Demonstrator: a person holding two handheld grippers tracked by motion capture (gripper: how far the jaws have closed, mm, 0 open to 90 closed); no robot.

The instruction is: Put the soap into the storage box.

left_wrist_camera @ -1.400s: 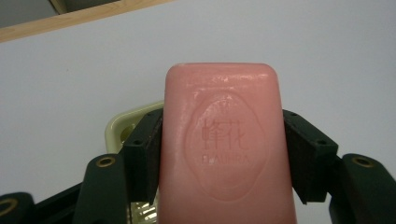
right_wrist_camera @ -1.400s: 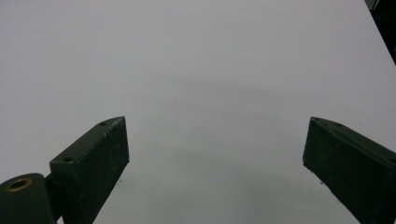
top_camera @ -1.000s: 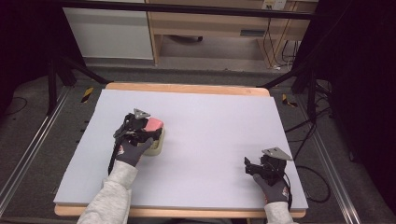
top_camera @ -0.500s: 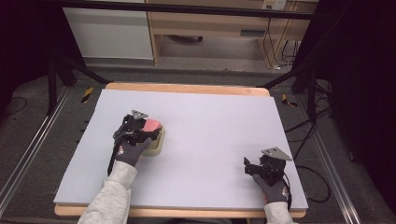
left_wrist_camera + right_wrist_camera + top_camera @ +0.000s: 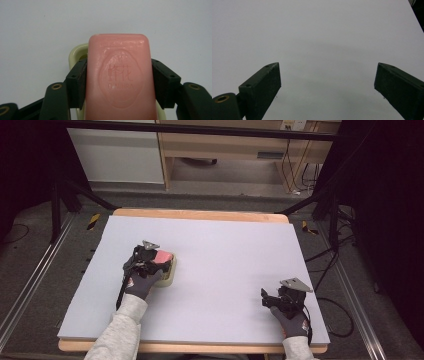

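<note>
Left gripper (image 5: pixel 119 75) is clamped on a pink soap bar (image 5: pixel 120 77), one black jaw pressed flat against each long side of the bar. The bar sits over a pale cream soap dish (image 5: pixel 75 53), whose rim shows at the bar's left side and beneath it. I cannot tell whether the bar rests in the dish or is held just above it. From the high view, bar and dish (image 5: pixel 170 270) lie in the left half of the table (image 5: pixel 225 245), roughly midway between its near and far edges.

Right gripper (image 5: pixel 327 82) has its jaws spread wide with nothing between them, only bare white surface. It rests near the table's near right corner (image 5: pixel 285 300), well apart from the soap.

Handling judgement: the bar looks rigid and dry, with an embossed oval stamp on top and rounded corners. Probably light, and likely slick under pressure; a hard squeeze could mark the sides. The flat long sides, near mid-length, are the sensible place to hold, as now. The dish looks like thin, light plastic and may slide if nudged.
</note>
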